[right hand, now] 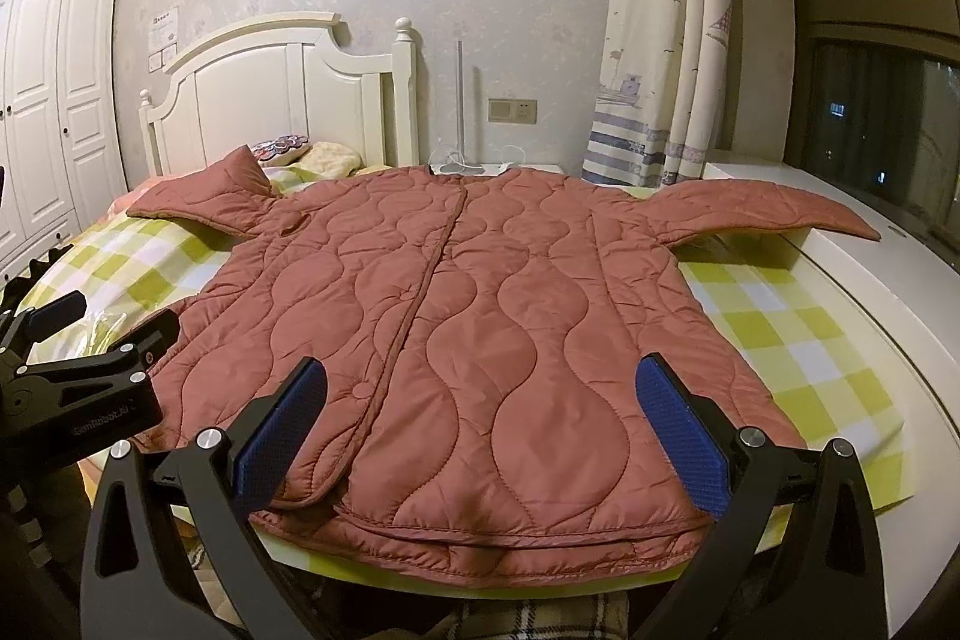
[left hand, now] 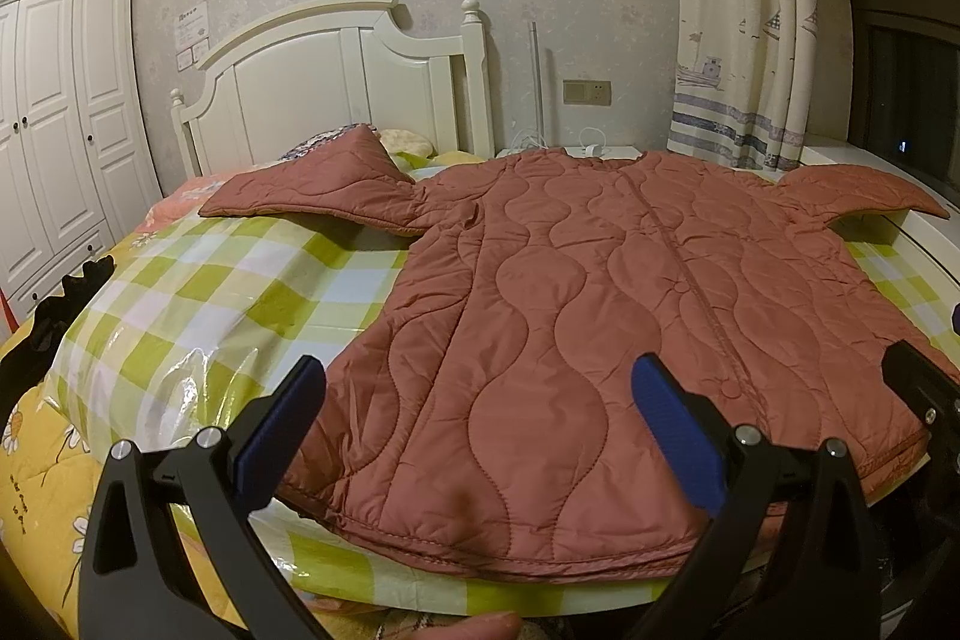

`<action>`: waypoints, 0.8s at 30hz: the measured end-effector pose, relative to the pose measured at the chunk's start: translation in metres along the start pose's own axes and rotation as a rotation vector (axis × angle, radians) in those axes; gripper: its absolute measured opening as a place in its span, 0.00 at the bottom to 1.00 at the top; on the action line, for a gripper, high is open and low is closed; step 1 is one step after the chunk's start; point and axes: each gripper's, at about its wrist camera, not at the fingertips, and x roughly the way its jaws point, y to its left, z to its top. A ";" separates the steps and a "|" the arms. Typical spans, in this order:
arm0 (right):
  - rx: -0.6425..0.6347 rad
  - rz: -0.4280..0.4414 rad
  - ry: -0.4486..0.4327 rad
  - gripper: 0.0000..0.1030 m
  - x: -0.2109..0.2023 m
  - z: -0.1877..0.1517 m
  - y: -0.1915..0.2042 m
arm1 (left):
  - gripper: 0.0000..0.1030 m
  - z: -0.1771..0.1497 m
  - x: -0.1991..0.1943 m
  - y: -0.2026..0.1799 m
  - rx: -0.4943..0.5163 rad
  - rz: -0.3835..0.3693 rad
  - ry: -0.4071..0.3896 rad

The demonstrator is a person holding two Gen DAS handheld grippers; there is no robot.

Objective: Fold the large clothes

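The room was a bedroom with pale floral wallpaper, and a bed [left hand: 252,280] under a green-and-white checked cover filled most of both views. At the far left stood a white wardrobe [left hand: 54,112], then the white headboard [left hand: 336,70] against the far wall. A patterned pillow [right hand: 279,147] lay at the head of the bed, near the headboard. Further right a wall socket [left hand: 586,92] sat above a small white nightstand [right hand: 480,169], and a curtain printed with boats [left hand: 744,10] hung beside a dark window [right hand: 870,112] at the far right.

The quilted rust-red jacket [left hand: 600,310] lay flat on the checked cover, front up, its hem at the near edge of the bed and its collar toward the headboard. The left sleeve [left hand: 312,196] stretched out toward the wardrobe side, its cuff end lifted; the right sleeve [right hand: 774,208] reached onto a white ledge [right hand: 870,280] at the window side.

The left claw [left hand: 480,436] hovered above the near left part of the hem, its blue pads [left hand: 279,436] spread wide apart and holding nothing. The right claw [right hand: 483,433] hung above the near right part of the hem, likewise spread apart and empty.
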 end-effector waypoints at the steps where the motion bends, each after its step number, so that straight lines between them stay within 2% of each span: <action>1: 0.001 0.000 0.001 0.96 0.000 0.000 0.001 | 0.98 0.000 0.000 0.000 0.001 0.000 0.000; 24: 0.012 0.008 0.004 0.96 -0.002 -0.004 0.004 | 0.98 -0.001 0.000 0.000 -0.001 -0.001 0.001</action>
